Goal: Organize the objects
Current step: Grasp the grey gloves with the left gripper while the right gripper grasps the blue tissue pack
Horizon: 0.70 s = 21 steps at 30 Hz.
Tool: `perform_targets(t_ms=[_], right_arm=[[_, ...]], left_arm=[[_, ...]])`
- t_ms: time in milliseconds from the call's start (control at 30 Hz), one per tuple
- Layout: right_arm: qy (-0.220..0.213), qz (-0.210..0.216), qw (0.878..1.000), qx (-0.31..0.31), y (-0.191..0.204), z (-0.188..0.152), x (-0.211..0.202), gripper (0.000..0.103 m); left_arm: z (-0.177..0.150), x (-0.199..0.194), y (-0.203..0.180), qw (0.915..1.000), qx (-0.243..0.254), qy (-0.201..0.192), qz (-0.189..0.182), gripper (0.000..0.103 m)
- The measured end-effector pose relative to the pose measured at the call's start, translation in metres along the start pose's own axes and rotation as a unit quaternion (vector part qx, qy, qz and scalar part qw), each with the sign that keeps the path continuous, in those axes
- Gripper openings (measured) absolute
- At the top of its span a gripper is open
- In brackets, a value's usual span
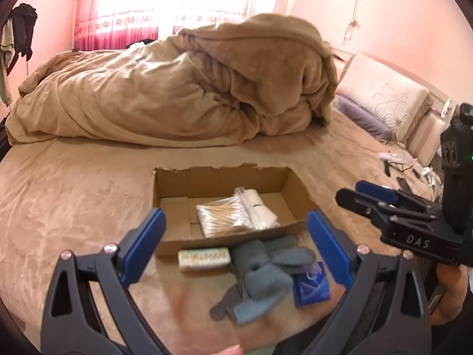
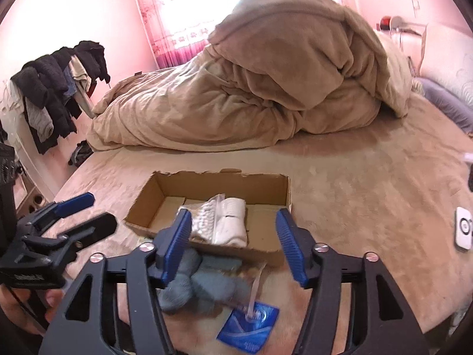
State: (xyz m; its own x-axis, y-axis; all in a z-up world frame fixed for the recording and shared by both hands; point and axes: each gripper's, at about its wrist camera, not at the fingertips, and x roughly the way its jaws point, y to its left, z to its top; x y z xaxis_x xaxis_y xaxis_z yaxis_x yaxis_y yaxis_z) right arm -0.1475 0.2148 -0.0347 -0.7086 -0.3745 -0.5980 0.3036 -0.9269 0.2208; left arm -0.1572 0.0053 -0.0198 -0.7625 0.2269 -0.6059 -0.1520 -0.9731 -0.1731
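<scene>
I hold my left gripper (image 1: 233, 245) with its fingers spread wide, gripping nothing, above the grey socks (image 1: 260, 275) lying on the bed (image 1: 74, 195) just in front of the cardboard box (image 1: 224, 177). My right gripper (image 2: 233, 248) is also spread and bare. Inside the box lie a bag of cotton swabs (image 1: 221, 216) and a white roll (image 1: 260, 210); beside the socks lie 1 small pale packet (image 1: 204, 259) and 1 blue packet (image 1: 312, 287).

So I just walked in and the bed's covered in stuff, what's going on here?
A person holding two grippers is sorting small items into a torn brown cardboard box on the bed. A clear bag of cotton swabs and a white roll lie inside. A grey-blue plush toy, a small pale green box and a blue packet lie outside. The left gripper and right gripper are open, holding nothing.
</scene>
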Motion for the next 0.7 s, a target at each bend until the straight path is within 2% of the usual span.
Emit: perform_targets(t_ms=[300, 567, 633, 700], right_arm=[[-0.013, -0.011, 0.999, -0.028, 0.026, -0.015, -0.054, 0.069], [-0.007, -0.033, 0.998, -0.048, 0.037, -0.042, -0.078, 0.071], [-0.005, -0.036, 0.998, -0.051, 0.038, -0.05, -0.079, 0.077], [0.002, -0.045, 0.997, -0.059, 0.039, -0.057, -0.074, 0.078]], left_arm=[[-0.025, -0.067, 0.018, 0.9991, -0.005, -0.036, 0.021, 0.098], [-0.056, -0.085, 0.026, 0.9987, -0.004, -0.042, 0.029, 0.098], [-0.068, -0.084, 0.027, 0.9989, 0.001, -0.039, 0.025, 0.098], [-0.076, -0.077, 0.028, 0.9993, -0.001, -0.027, 0.024, 0.098]])
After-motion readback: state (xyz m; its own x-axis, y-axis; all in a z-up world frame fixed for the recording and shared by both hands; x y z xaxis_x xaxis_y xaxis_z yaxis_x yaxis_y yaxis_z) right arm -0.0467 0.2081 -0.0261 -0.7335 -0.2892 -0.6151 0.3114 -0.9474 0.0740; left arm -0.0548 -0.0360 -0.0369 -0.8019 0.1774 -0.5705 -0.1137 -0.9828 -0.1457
